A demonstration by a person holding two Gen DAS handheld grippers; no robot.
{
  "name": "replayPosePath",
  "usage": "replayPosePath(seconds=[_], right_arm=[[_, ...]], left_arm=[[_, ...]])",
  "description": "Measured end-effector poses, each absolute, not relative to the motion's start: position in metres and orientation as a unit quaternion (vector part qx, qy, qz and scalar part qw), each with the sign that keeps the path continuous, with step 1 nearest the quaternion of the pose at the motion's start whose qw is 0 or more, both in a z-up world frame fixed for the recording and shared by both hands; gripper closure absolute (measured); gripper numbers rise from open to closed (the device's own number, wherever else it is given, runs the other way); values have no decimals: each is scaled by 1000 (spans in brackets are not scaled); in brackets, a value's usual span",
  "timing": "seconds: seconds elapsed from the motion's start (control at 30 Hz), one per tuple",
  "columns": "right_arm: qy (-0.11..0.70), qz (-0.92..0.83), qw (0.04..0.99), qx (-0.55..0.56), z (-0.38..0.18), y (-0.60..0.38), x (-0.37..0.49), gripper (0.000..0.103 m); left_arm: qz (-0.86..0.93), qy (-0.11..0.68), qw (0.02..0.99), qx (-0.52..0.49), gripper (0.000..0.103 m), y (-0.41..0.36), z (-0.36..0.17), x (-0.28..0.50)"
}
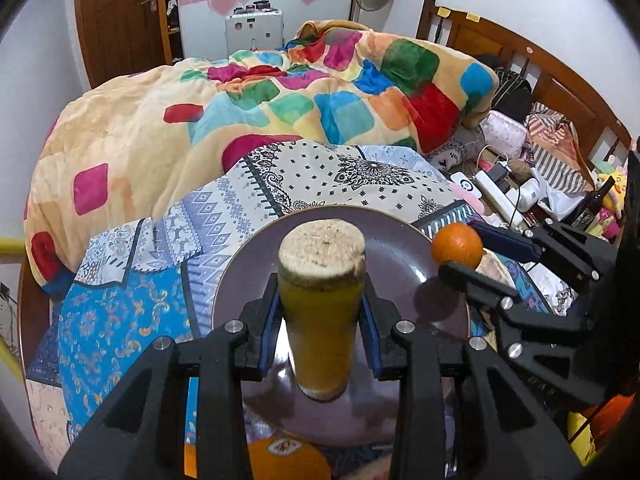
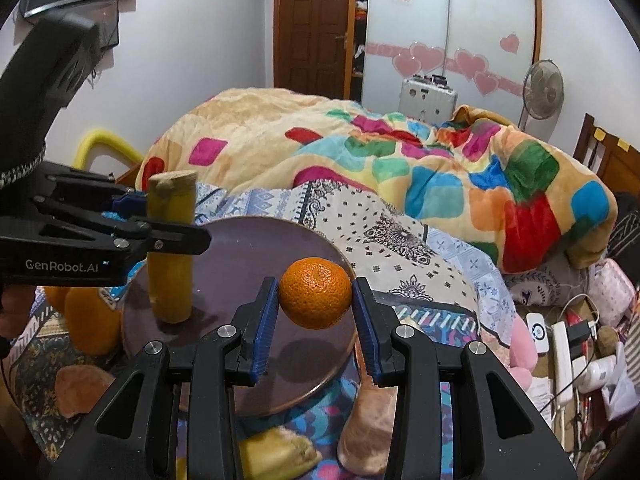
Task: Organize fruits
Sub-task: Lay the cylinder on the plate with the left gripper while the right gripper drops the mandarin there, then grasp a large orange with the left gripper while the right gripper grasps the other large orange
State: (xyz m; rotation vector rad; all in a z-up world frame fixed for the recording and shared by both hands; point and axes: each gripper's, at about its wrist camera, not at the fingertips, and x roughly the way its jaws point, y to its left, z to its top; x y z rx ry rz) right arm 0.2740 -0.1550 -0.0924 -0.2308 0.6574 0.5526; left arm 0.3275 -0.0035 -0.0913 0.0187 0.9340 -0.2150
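Observation:
A dark purple plate (image 1: 248,292) (image 2: 248,248) lies on the patterned bedspread. My left gripper (image 1: 320,292) (image 2: 170,220) is shut on a yellow cylinder-shaped fruit piece (image 1: 320,312) (image 2: 170,276) with tan cut ends. The piece stands upright, its lower end down at the plate's left part. My right gripper (image 2: 315,286) (image 1: 458,246) is shut on an orange (image 2: 315,294) (image 1: 456,244). That fruit hangs a little above the plate's right side and casts a shadow on it.
More fruit lies around the plate: an orange-yellow one (image 2: 92,320) at its left, tan pieces (image 2: 368,432) and a yellow piece (image 2: 276,452) in front. A colourful blanket (image 1: 280,92) is heaped behind. A power strip (image 2: 560,360), cables and a dark bottle (image 1: 596,204) crowd the right.

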Motion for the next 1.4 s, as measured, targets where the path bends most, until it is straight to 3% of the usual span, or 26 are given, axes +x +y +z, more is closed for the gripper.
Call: replayPosePath(seconds=[0.4, 0.53, 0.7, 0.97, 1.4], right_arm=[[331, 264, 896, -131, -97, -143, 285, 68], [329, 268, 897, -121, -95, -145, 284, 59], [317, 267, 903, -114, -87, -151, 278, 59], [306, 267, 908, -103, -76, -162, 263, 59], [295, 271, 909, -114, -72, -153, 231, 59]], left_arm=[[-96, 466, 879, 22, 67, -5, -99, 339], [-92, 459, 883, 26, 67, 0, -97, 327], [-84, 434, 896, 26, 66, 14, -85, 305], [-47, 396, 916, 28, 49, 49, -68, 261], [-17, 430, 903, 1, 39, 101, -102, 213]])
